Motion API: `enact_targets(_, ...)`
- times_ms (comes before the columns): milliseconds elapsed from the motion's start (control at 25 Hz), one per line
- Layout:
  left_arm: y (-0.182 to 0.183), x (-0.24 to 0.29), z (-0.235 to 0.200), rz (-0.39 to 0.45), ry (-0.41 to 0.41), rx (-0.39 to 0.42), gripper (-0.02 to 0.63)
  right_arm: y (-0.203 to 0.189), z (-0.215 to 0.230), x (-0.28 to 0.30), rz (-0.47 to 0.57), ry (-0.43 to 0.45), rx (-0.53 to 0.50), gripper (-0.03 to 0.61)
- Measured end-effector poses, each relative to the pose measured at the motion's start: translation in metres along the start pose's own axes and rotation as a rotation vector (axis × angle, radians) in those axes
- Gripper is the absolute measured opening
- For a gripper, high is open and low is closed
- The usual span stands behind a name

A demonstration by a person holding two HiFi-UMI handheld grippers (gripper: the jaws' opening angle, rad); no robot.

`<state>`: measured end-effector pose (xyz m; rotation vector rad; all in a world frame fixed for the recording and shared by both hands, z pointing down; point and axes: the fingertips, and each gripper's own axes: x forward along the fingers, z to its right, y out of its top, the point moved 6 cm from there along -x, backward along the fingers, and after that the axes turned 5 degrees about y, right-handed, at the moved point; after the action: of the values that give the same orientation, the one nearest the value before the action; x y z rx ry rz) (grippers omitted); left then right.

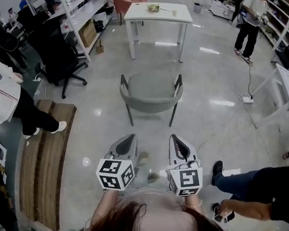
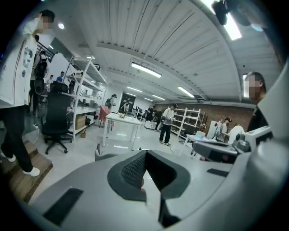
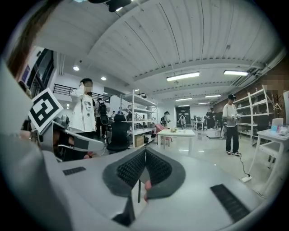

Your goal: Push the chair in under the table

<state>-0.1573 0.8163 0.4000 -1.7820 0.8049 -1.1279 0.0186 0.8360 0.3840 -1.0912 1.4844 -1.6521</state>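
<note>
A grey armchair (image 1: 151, 94) stands on the shiny floor with its back towards me, a good step short of the white table (image 1: 158, 13). The table has small items on top. My left gripper (image 1: 130, 138) and right gripper (image 1: 173, 137) are side by side, both short of the chair's back and apart from it. Both are shut with nothing between the jaws. In the left gripper view the shut gripper (image 2: 144, 155) points at the table (image 2: 122, 119), and the chair's back rim (image 2: 100, 156) peeks over it. The right gripper (image 3: 145, 155) also faces the table (image 3: 177, 133).
A black office chair (image 1: 59, 59) and shelving (image 1: 83, 17) stand at the left, a person on a wooden platform (image 1: 46, 146) nearer. Another person's leg (image 1: 240, 179) is close at the right. A cable with a power strip (image 1: 246, 98) lies right of the chair.
</note>
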Motion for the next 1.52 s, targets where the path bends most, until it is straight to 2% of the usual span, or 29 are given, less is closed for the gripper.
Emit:
enact_targets(320, 0.015, 0.055, -0.013, -0.018, -0.023, 0.053, 0.008, -0.004, 0.023, 0.046, -0.034, -0.004, -0.019, 0.021)
enact_targets(800, 0.051, 0.141, -0.058, -0.022, -0.028, 0.068, 0.008, -0.006, 0.055, 0.135, -0.08, -0.026, -0.053, 0.023)
enact_targets(1120, 0.063, 0.18, -0.068, -0.046, -0.093, 0.087, 0.008, -0.007, 0.067, 0.171, -0.104, -0.046, -0.068, 0.023)
enact_targets(1520, 0.071, 0.222, -0.096, -0.106, -0.131, 0.139, 0.008, -0.005, 0.073, 0.224, -0.128, -0.029, -0.121, 0.023)
